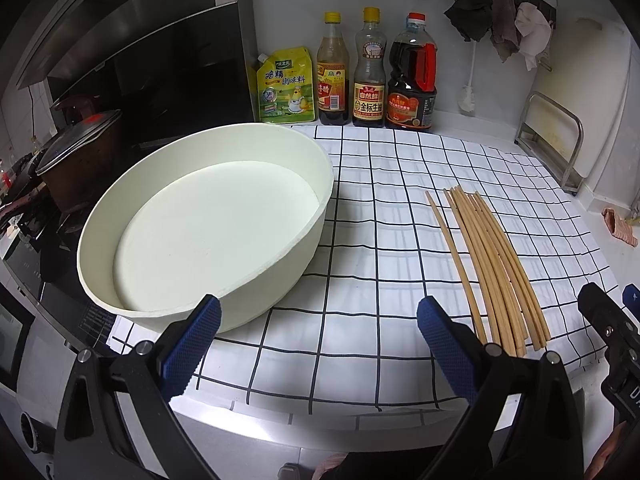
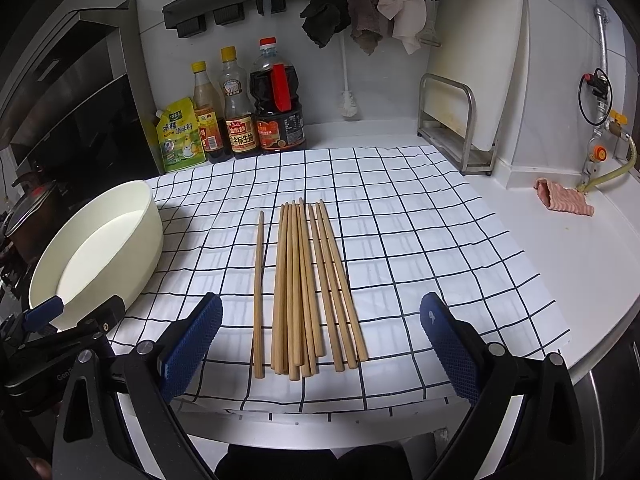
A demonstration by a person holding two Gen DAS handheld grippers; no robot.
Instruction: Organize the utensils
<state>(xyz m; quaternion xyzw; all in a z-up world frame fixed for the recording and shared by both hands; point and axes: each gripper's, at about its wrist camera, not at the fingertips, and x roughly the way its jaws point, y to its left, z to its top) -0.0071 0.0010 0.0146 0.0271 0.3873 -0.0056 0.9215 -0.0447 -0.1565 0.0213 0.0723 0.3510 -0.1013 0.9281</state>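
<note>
Both jaws gaping empty, the right hand-held gripper point(image 2: 320, 344) is facing the pale wooden chopsticks point(image 2: 308, 288) while the left hand-held gripper point(image 1: 318, 344) is waiting beside the round white tray point(image 1: 312, 216), likely their destination.

Your left wrist view sits low at the counter's near edge, white tub point(image 1: 208, 232) close at 10 o'clock. Right view, same edge, faces chopsticks point(image 2: 308, 284) at 12. Both share the checked cloth point(image 1: 380, 216).
</note>
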